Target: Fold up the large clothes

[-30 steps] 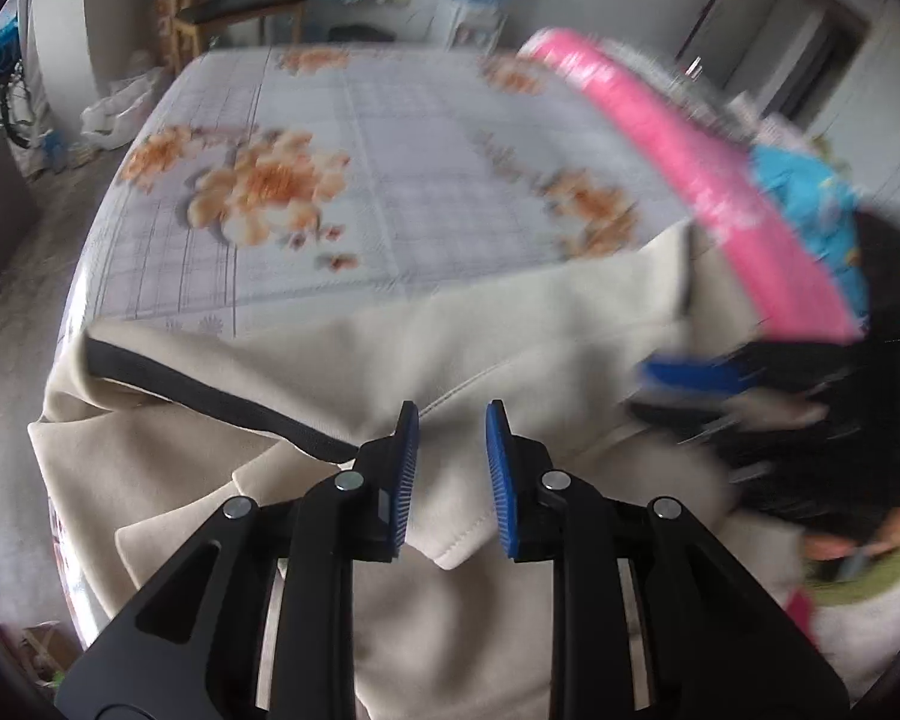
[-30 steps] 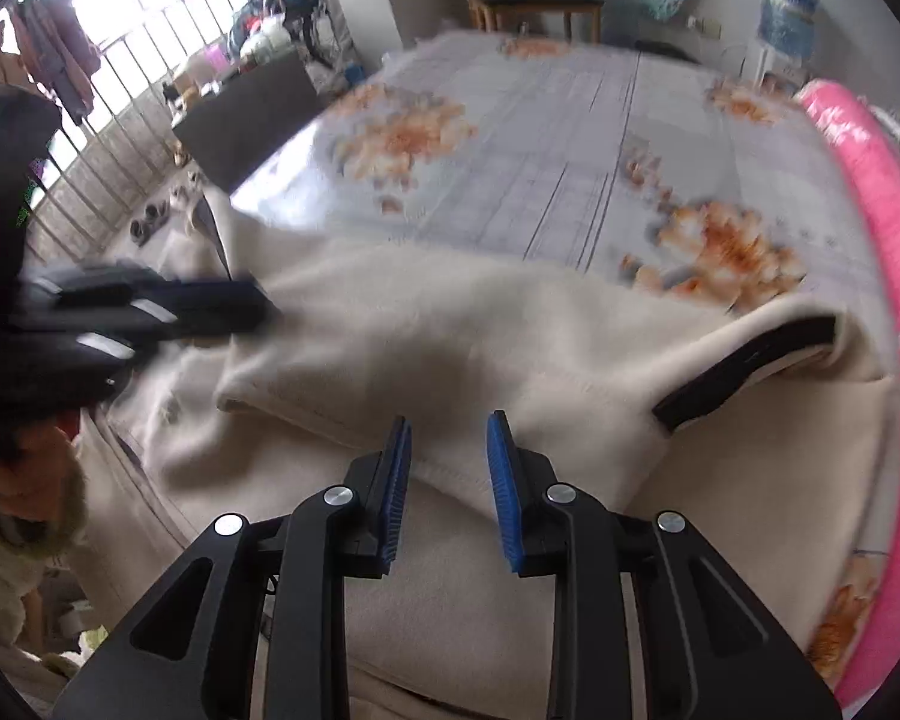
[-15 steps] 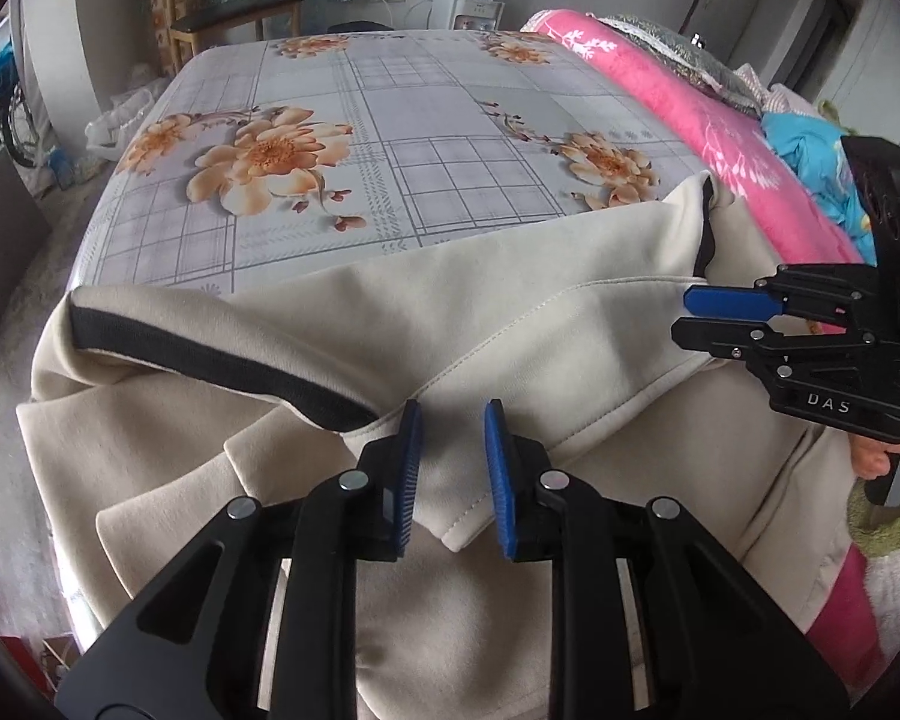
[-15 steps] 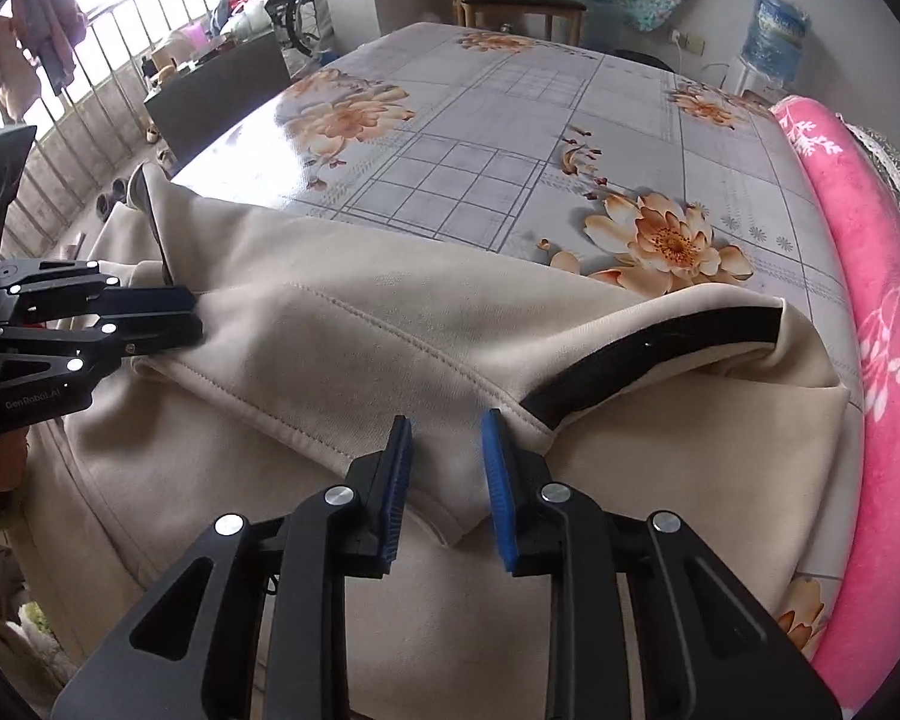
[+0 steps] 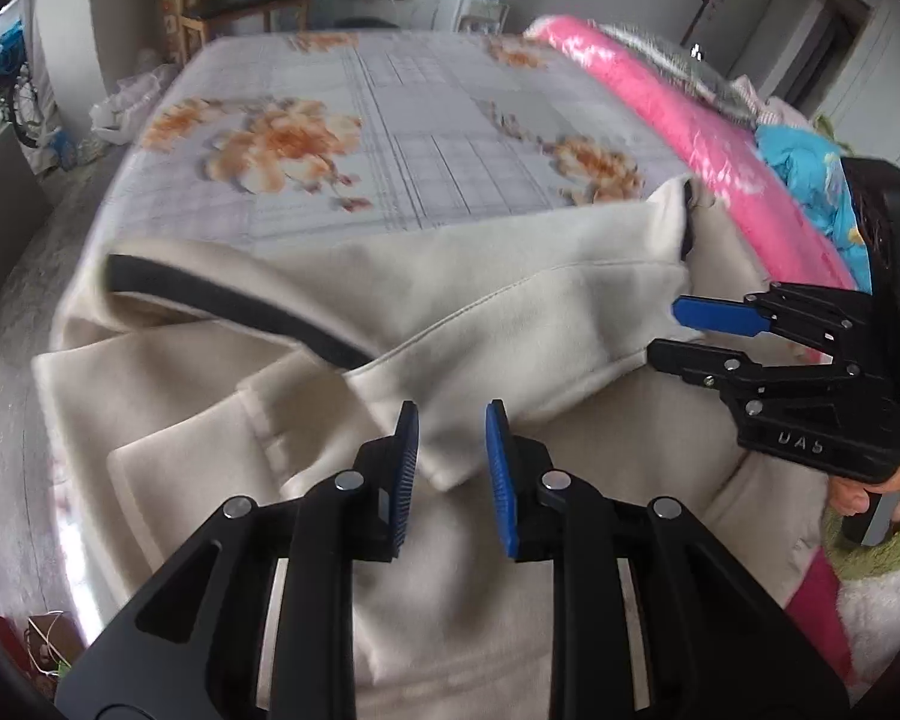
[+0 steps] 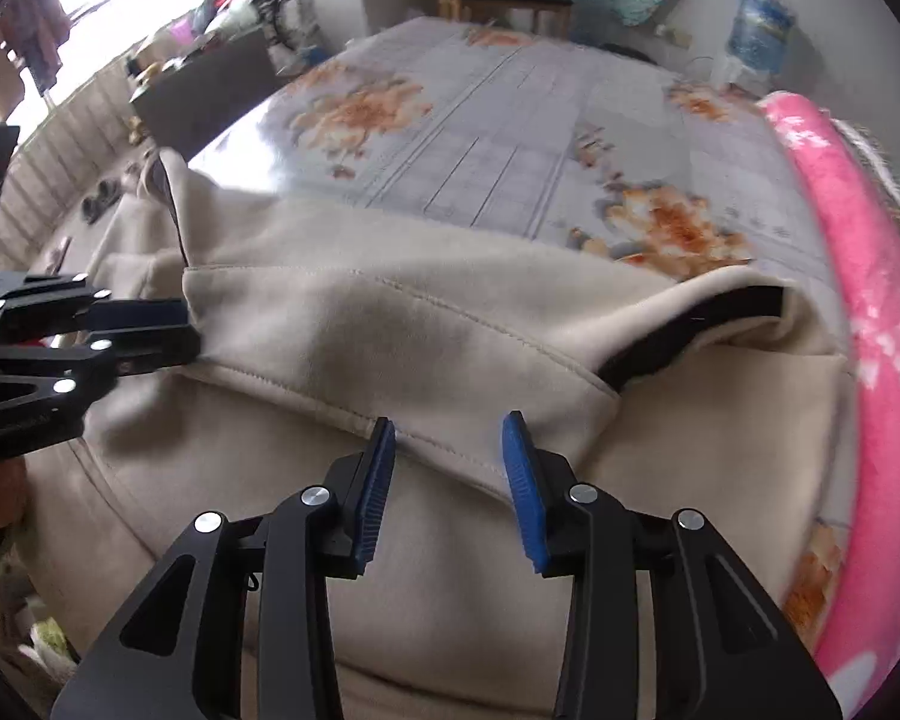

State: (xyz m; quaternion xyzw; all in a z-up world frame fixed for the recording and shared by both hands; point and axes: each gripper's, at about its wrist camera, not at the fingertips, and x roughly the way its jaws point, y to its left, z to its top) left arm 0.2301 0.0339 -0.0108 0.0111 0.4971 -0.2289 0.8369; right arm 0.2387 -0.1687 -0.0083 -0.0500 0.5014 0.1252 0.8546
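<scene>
Desk (image 5: 426,138) under a flowered cloth carries a beige coat (image 5: 510,300) draped over its near edge, black collar trim (image 5: 222,300) toward the left corner. Right gripper (image 6: 450,468) has just been opening, its jaws apart around the coat's folded hem. Left gripper (image 5: 447,462) sits narrowly parted over the same hem; whether it pinches, I cannot tell.

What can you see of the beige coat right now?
The beige coat looks like thick, soft cloth with black trim and a stitched hem. It lies folded over itself on the floral-covered table. Its hem corner sits between the left gripper pads; the right gripper has just opened around the hem.
</scene>
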